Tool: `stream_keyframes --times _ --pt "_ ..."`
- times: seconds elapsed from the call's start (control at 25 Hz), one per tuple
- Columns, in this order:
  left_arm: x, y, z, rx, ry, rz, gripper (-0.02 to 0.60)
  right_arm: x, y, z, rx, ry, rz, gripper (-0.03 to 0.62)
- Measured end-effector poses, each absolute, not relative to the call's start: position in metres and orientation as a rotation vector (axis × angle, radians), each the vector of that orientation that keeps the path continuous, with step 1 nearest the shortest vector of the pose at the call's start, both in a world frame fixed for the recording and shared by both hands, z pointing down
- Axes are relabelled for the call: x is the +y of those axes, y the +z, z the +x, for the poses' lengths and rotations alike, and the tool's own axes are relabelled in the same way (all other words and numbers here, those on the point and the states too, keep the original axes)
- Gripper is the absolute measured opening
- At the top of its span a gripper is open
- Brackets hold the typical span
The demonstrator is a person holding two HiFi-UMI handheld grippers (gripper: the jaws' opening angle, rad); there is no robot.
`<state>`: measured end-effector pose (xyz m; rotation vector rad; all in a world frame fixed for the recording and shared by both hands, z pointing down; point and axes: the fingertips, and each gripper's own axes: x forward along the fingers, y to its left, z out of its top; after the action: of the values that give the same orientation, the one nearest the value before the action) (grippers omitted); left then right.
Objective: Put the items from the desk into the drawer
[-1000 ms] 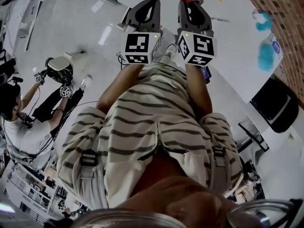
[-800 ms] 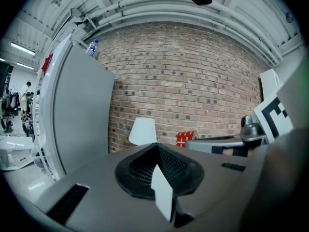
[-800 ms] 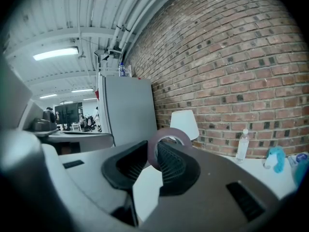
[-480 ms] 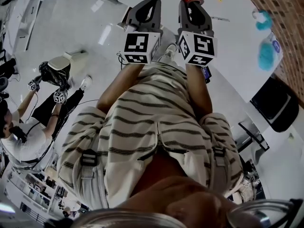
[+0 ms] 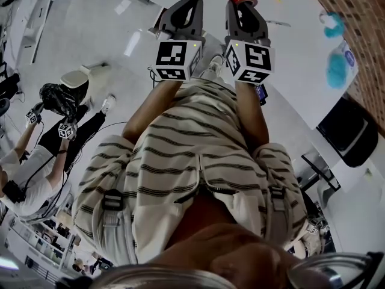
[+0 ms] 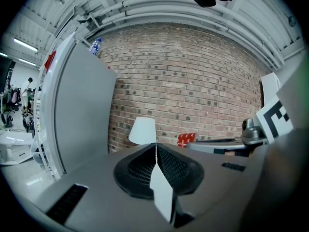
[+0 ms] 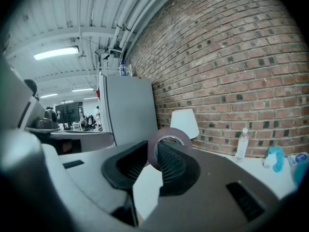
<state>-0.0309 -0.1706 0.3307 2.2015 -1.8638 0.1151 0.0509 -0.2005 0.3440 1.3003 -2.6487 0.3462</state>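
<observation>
Brick wall (image 6: 193, 76) fills my background, with tall grey cabinet (image 6: 82, 115) at its left. White desk (image 5: 301, 35) lies ahead, teal items (image 5: 337, 71) by its brick-side edge, well apart from both tools. Second person (image 5: 36, 167) works off to left. My left gripper (image 6: 155, 148) is clenched, nothing between jaws. My right gripper (image 7: 153, 153) grasps tape roll (image 7: 169, 131): red ring upright between pads, over desk top in head view.

Head view downward, gripper views share brick wall (image 6: 193, 81)
</observation>
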Motion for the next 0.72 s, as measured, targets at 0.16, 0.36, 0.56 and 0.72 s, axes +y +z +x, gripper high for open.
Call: stream_keyframes --times 0.16,0.36,0.56,0.72 --pt "-0.166 0.333 -0.036 -1.883 0.106 2.177 0.006 -0.197 0.347 0.046 -2.656 0.354 1.271 0.072" --pt "-0.159 0.339 -0.053 -1.923 0.097 2.111 0.006 -0.192 0.350 0.033 -2.669 0.352 1.208 0.072" --pt "-0.154 0.343 -0.070 -1.967 0.093 2.055 0.006 -0.189 0.356 0.017 -2.679 0.354 1.137 0.072" --pt "-0.147 0.347 -0.088 -2.001 0.088 2.003 0.006 -0.184 0.362 -0.001 -2.688 0.357 1.069 0.071"
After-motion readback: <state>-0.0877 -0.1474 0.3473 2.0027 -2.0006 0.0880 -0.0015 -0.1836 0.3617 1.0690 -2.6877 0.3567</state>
